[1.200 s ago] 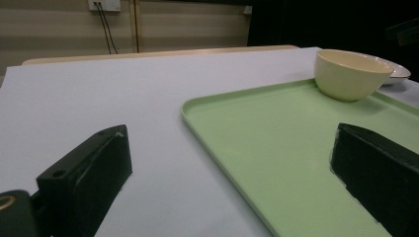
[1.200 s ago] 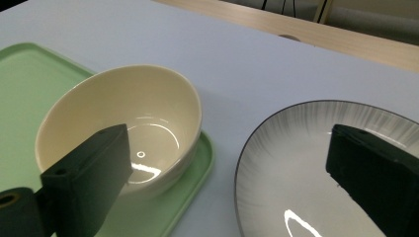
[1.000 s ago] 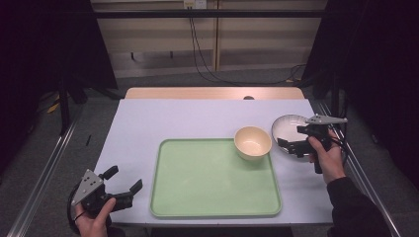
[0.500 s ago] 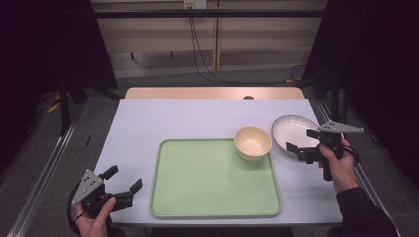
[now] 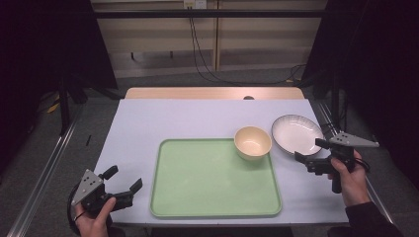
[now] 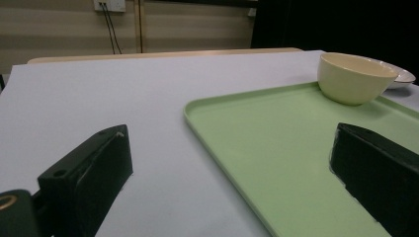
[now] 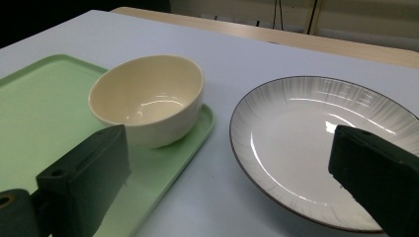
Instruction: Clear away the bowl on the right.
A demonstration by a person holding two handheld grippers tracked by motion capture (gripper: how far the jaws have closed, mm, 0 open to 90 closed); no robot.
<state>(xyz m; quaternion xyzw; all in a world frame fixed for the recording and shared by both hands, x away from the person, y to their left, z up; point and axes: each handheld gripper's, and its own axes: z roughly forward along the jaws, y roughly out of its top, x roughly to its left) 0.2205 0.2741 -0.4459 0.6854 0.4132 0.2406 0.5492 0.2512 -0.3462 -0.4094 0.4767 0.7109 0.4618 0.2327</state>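
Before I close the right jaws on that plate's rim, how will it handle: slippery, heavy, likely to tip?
The plate looks glazed and glossy, so its rim is probably slippery between hard jaws. It seems rigid ceramic, likely heavy for its size and breakable. It is wide and shallow, and lies flat on the table; gripped at one edge by the right gripper, it may sag or pivot.

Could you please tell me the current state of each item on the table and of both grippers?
Cream bowl: upright, empty, on the tray's far right corner.
Plate: flat on the table, empty, beside the tray.
Green tray: flat, bare except for the bowl.
Left gripper: open, empty.
Right gripper: open, empty, near the plate.
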